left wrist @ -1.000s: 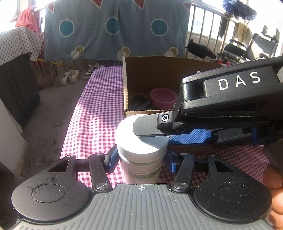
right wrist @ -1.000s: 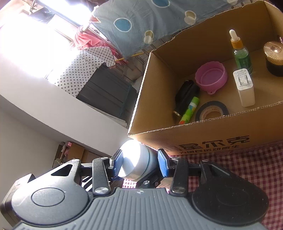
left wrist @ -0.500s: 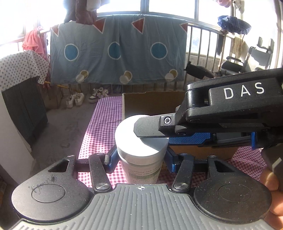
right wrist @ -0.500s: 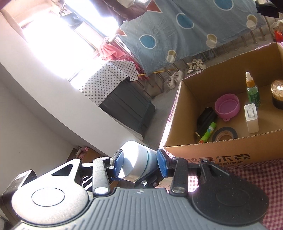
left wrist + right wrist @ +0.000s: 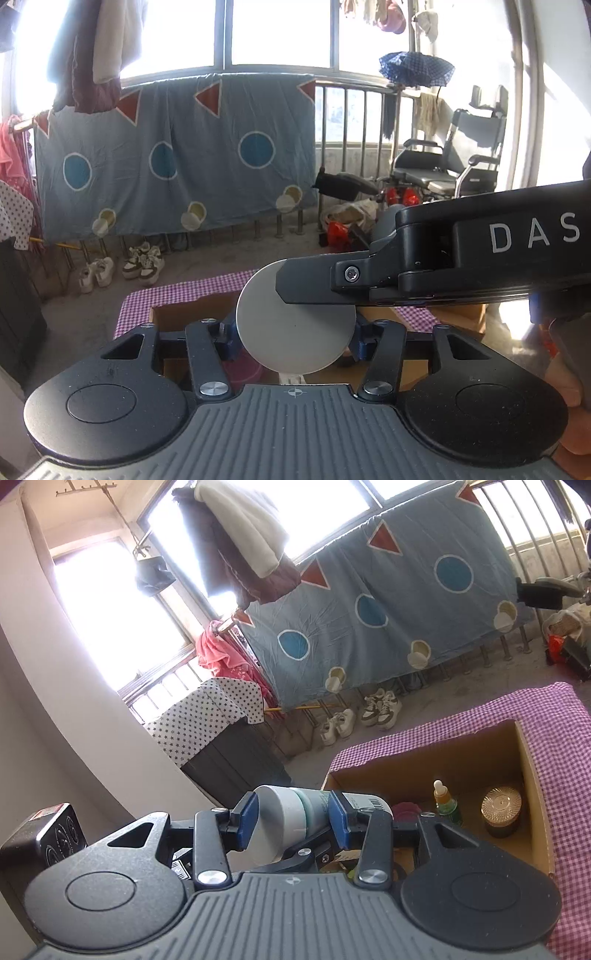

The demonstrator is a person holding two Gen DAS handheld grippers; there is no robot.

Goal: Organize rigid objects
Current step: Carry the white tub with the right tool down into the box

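Both grippers pinch one white round-lidded plastic jar [image 5: 295, 334]: left gripper [image 5: 293, 338] on its body, right gripper [image 5: 293, 825] at the lid end. Jar held above open brown cardboard box [image 5: 532, 775] on pink-checked tablecloth [image 5: 561, 716].

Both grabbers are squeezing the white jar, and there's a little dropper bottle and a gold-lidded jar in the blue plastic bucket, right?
Almost. The box is wrong: the dropper bottle and gold-lidded jar stand in a brown cardboard box, not a blue plastic bucket, as the right wrist view shows. The rest holds: the left gripper and right gripper both squeeze the white jar.
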